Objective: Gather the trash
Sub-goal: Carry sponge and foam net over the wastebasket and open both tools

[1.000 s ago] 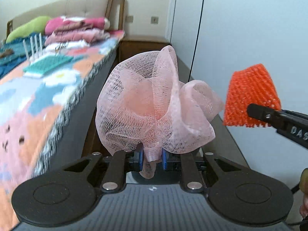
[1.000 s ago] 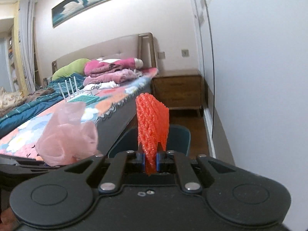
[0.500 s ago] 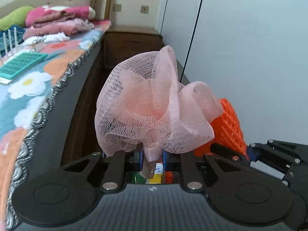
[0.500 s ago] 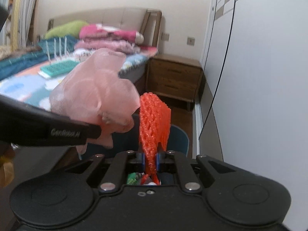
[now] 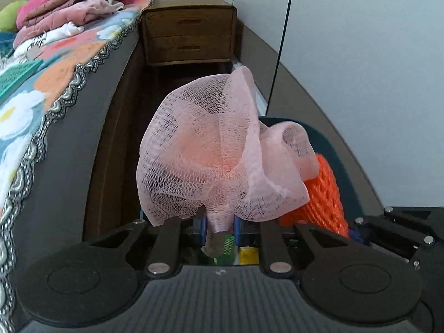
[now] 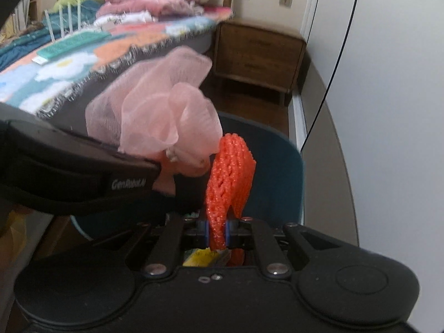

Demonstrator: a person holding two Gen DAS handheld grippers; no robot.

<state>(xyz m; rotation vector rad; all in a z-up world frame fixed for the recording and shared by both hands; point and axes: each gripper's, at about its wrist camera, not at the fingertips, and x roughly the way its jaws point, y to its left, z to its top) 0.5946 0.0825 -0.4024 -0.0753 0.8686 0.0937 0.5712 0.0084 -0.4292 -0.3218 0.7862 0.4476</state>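
Soft, even light is filling the room; no glare is showing; edges are bending round; corners are going black; the bed (image 6: 83,55) is looking blurry in the right view.

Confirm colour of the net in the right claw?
Bright orange foam net, pinched in the right claw. Clearest in the right wrist view.

- The left gripper (image 5: 219,223) tilts steeply down, its jaws clamped on a pink net (image 5: 216,163) (the blue pads pinch a narrow gather).
- The right gripper (image 6: 217,229) tilts down likewise, jaws nearly closed on an orange net (image 6: 231,172).
- The two sit close side by side, the left one's body crossing the right wrist view.
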